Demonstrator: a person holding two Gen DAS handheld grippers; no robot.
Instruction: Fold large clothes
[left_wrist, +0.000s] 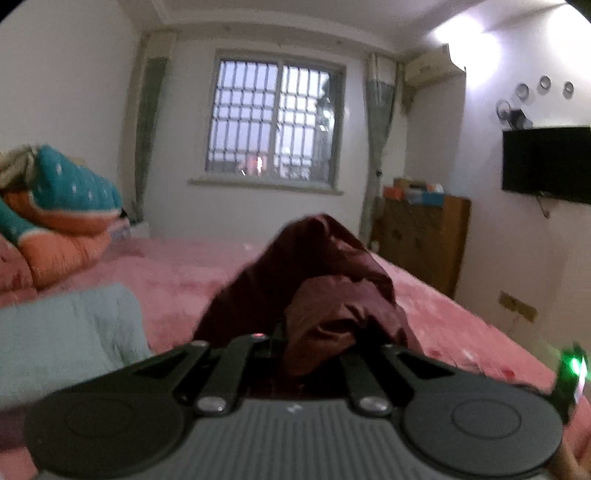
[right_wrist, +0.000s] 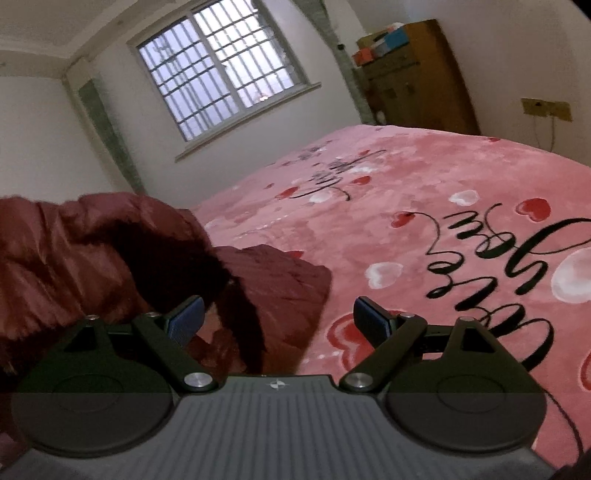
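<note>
A dark maroon padded jacket (left_wrist: 317, 280) with a dark fur-trimmed hood (right_wrist: 192, 258) lies bunched on the pink bed (right_wrist: 424, 177). My left gripper (left_wrist: 314, 343) is shut on a fold of the jacket and lifts it above the blanket; its fingertips are hidden by the cloth. My right gripper (right_wrist: 277, 321) is open, low over the bed, with the jacket's edge and fur trim between its blue pads (right_wrist: 186, 321). The jacket (right_wrist: 74, 254) piles up to its left.
A pale green folded blanket (left_wrist: 66, 332) and orange-teal pillows (left_wrist: 62, 206) lie at the bed's left. A wooden cabinet (left_wrist: 424, 240) stands at the far right, a wall TV (left_wrist: 546, 162) beside it. A barred window (left_wrist: 273, 125) is at the back.
</note>
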